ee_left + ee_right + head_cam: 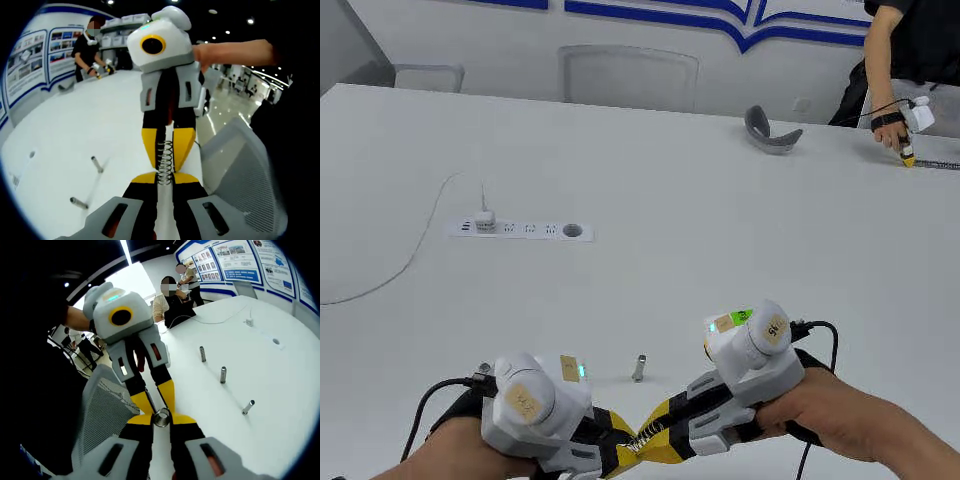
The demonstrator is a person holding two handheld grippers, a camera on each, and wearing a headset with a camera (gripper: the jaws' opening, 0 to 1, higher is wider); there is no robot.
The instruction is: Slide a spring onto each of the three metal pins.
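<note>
At the bottom centre of the head view the two claws meet tip to tip over the white counter (pixel 680 190), with the spring (pixel 645 435) caught between their yellow ends. The left claw (pixel 625 452) comes in from the lower left and the right claw (pixel 666 438) from the lower right, each held in a hand. In the left gripper view the spring runs up the middle of the frame, its lower end between the left claw's nearly closed jaws and its upper part pinched between the right claw's yellow jaws, which reach down from the top. The right gripper view shows the spring end-on at the centre, clamped at the right claw's own tips. So both claws are closed on the spring, above the counter's near edge. Right of centre in that view, three metal pins (pixel 223 374) sit apart on the counter in a slanting row. A power strip (pixel 520 229) lies at mid left of the head view, and another person (pixel 905 60) stands at the upper right.
</note>
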